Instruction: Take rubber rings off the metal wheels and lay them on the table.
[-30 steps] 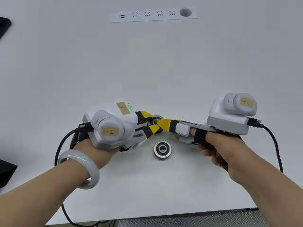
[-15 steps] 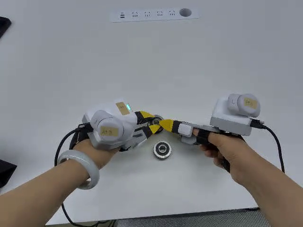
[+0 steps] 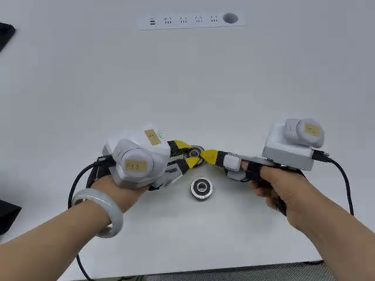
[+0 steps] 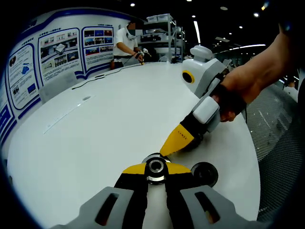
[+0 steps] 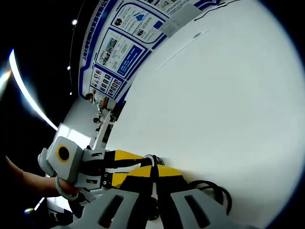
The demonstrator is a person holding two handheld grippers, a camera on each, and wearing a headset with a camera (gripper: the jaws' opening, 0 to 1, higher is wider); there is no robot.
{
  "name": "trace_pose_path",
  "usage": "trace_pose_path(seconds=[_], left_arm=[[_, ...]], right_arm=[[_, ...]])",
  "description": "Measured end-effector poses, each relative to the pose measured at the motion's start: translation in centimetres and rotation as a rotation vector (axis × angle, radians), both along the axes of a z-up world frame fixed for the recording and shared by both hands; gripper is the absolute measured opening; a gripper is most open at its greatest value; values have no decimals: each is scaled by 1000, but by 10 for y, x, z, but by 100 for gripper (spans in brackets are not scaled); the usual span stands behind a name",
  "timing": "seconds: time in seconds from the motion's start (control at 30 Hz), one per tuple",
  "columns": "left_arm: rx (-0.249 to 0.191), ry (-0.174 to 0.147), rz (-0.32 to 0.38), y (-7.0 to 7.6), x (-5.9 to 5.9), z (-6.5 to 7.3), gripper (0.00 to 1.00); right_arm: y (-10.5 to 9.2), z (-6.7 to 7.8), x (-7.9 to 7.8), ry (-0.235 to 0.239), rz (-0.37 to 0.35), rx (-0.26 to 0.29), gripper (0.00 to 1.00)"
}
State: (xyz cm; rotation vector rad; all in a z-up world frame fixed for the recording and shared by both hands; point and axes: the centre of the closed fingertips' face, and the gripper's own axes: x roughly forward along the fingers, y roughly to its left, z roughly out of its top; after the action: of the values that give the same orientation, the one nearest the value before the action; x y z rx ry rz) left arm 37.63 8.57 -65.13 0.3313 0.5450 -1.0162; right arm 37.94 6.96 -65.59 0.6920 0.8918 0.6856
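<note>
My left gripper (image 3: 188, 153) is shut on a small metal wheel (image 3: 194, 153), held just above the white table (image 3: 193, 88). In the left gripper view the wheel (image 4: 156, 165) sits between the yellow jaw tips (image 4: 156, 171). From the right, my right gripper (image 3: 204, 156) comes in with its jaws shut, tips at the wheel's rim, pinching its black rubber ring, which is mostly hidden. The right gripper's yellow tip (image 4: 177, 139) touches the wheel's edge. A second wheel (image 3: 201, 188) with its black ring on lies flat on the table, nearer me.
A white power strip (image 3: 190, 20) lies at the table's far side. Dark objects sit at the left edge (image 3: 4, 213) and the far left corner (image 3: 4, 30). The table's front edge runs just below my forearms. Cables trail from both grippers.
My right gripper has drawn slightly to the right, away from the left one. The left gripper keeps hold of the wheel in the same place.
</note>
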Motion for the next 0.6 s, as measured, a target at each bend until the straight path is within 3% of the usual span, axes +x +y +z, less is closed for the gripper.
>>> trace_pose_path(seconds=[0.6], left_arm=[[1,3,0,1,1,-2,13]], right_arm=[[7,3,3,-7,12,-4,2]])
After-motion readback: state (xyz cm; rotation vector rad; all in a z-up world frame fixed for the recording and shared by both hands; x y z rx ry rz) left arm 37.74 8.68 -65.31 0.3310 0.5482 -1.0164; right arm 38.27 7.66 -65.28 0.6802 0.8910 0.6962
